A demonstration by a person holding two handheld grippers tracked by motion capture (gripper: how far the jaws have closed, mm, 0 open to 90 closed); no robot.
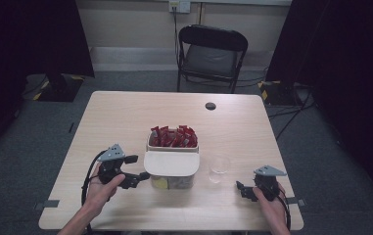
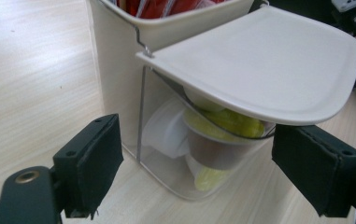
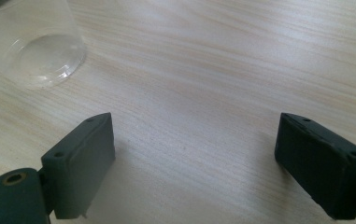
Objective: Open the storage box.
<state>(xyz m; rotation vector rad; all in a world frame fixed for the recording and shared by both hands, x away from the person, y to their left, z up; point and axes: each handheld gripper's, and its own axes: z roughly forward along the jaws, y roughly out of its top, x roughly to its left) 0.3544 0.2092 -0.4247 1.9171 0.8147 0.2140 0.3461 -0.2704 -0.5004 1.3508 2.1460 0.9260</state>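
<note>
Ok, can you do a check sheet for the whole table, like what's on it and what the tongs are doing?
Surface: light wood table, dark round spot near the far edge.
Job's things: cream box with red packets in the back part; its flat lid stands over the clear front part holding small cups. Clear plastic cup stands right of the box.
Clutter: nothing seen.
Grippers: left tongs open, aimed at the box front, not touching; right tongs open over bare table near the cup.
Cables: black cable loops by the left hand; more cables on the floor.
Surroundings: black folding chair, grey floor, dark curtains.
</note>
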